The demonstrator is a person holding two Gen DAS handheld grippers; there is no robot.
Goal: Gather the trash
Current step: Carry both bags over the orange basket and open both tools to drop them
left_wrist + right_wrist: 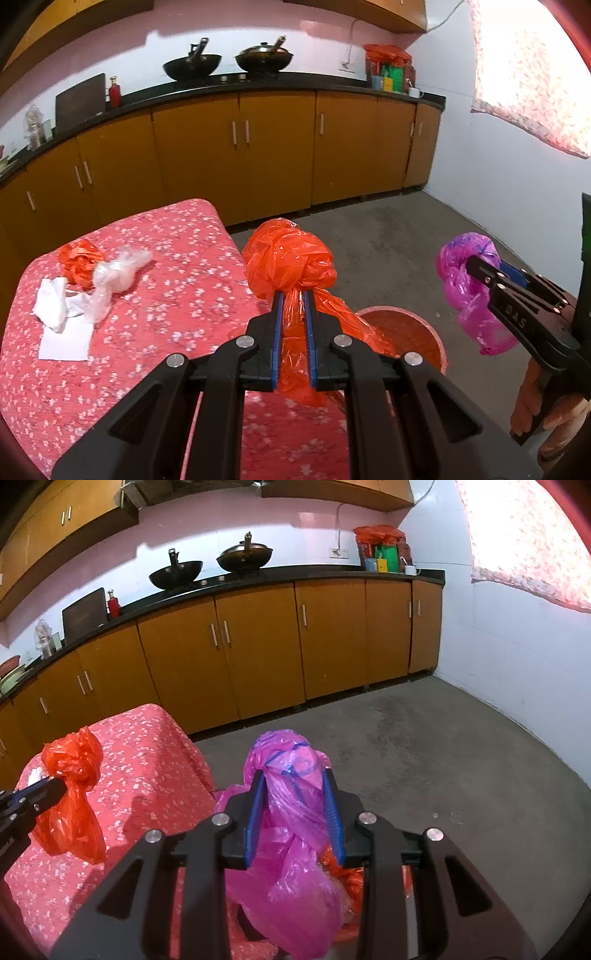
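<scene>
My left gripper is shut on the neck of a crumpled orange plastic bag, held above the table's right edge. The same orange bag and the left gripper show at the left of the right wrist view. My right gripper is shut on a magenta plastic bag, which hangs over the floor beside the table. In the left wrist view the right gripper and the magenta bag appear at the right. A red bin stands on the floor below, partly hidden.
The table wears a red floral cloth. On its far left lie a small orange bag, clear plastic wrap and white paper. Brown cabinets under a black counter with two woks line the far wall. Bare concrete floor lies to the right.
</scene>
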